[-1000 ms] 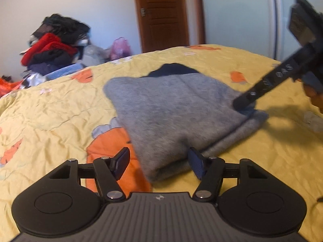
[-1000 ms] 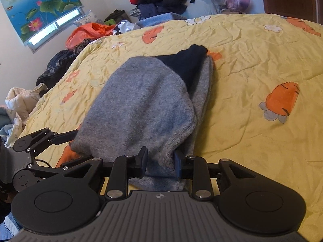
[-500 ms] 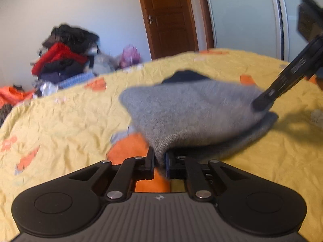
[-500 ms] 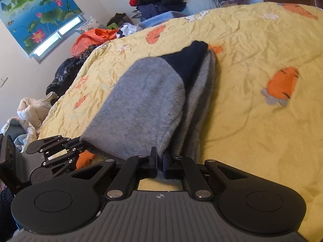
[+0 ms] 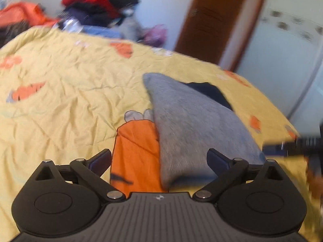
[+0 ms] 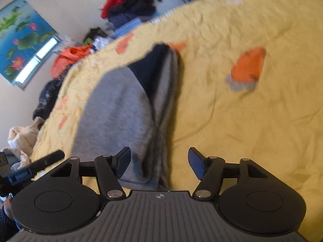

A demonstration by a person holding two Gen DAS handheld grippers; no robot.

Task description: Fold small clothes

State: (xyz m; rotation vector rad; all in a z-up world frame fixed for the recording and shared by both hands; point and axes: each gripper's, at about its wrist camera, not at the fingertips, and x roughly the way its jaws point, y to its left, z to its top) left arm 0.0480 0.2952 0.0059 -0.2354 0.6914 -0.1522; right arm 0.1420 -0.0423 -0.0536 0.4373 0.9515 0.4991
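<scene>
A small grey knit garment (image 5: 193, 125) with a dark navy part (image 5: 210, 92) lies folded on the yellow bedspread (image 5: 66, 92). My left gripper (image 5: 159, 162) stands open over its near corner, fingers wide apart and holding nothing. In the right wrist view the same grey garment (image 6: 117, 113) stretches away with the navy part (image 6: 155, 64) at its far end. My right gripper (image 6: 159, 163) is open above the near edge, empty. The other gripper's finger (image 6: 48, 159) shows at the left edge.
The bedspread carries orange carrot prints (image 6: 248, 68). Piles of clothes (image 5: 101, 6) sit beyond the bed's far side, more clothes (image 6: 70, 58) near a window with a lotus picture (image 6: 18, 42). A brown door (image 5: 212, 24) and a pale wardrobe (image 5: 282, 50) stand behind.
Both grippers were shut on the garment's near edge half a second ago; now both have opened and let it go. The cameras have swung, and the garment lies flatter.
</scene>
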